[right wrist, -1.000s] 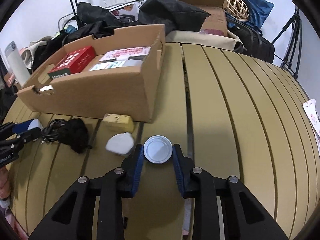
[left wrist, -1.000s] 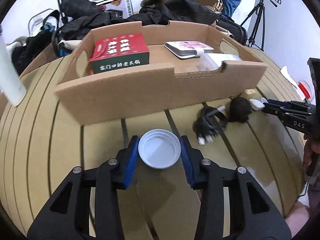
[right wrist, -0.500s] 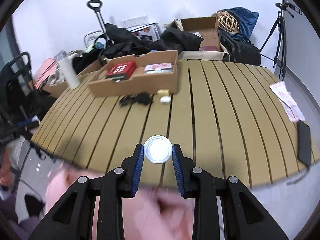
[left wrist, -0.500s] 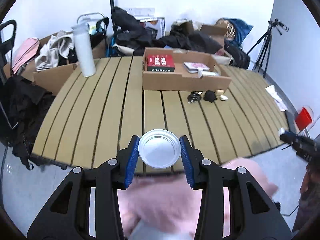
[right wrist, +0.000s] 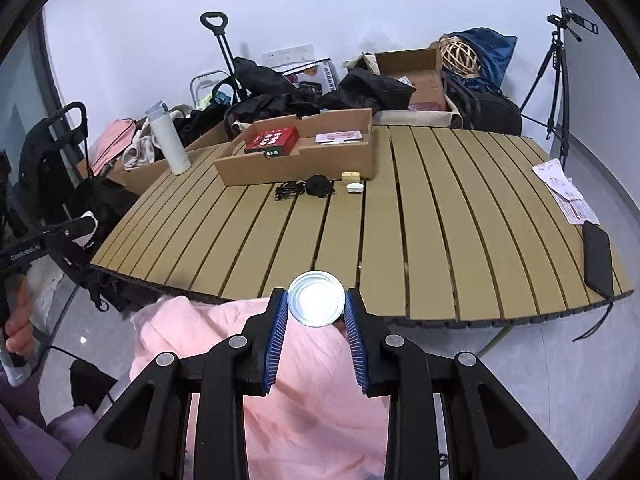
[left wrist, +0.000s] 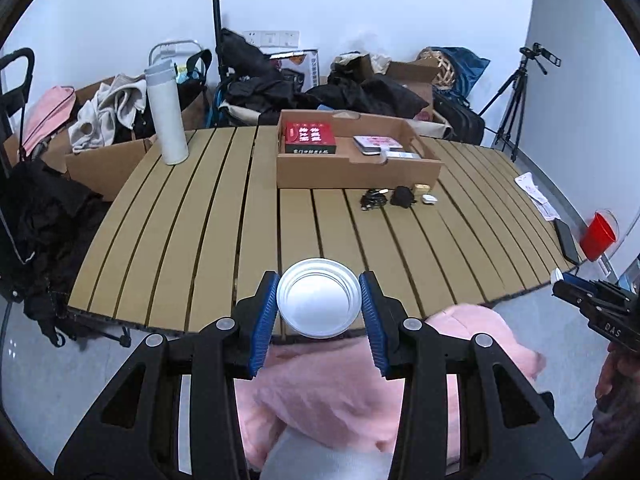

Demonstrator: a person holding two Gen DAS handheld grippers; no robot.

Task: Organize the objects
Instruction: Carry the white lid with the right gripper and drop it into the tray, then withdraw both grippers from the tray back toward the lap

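My left gripper (left wrist: pixel 319 305) is shut on a round silver lid (left wrist: pixel 318 303), held off the near edge of the slatted table (left wrist: pixel 224 216). My right gripper (right wrist: pixel 316 300) is shut on a smaller silver lid (right wrist: pixel 316 298), also off the near edge. Far across the table stands a cardboard tray (left wrist: pixel 356 168) holding a red box (left wrist: pixel 309 139) and flat packets. In front of the tray lie a black cable (left wrist: pixel 373 199), a black adapter (left wrist: pixel 402 196), a small yellow box (left wrist: pixel 421 189) and a white charger (left wrist: pixel 429 199).
A white flask (left wrist: pixel 165 116) stands at the table's far left. A black phone (right wrist: pixel 597 253) and papers (right wrist: pixel 564 192) lie at the right edge. A red cup (left wrist: pixel 598 236) sits off the right. Bags, boxes and tripods crowd the back. Pink clothing (right wrist: pixel 312 380) is below both grippers.
Both grippers have pulled far back from the tray and its small objects to beyond the table's near edge, each still holding its lid.
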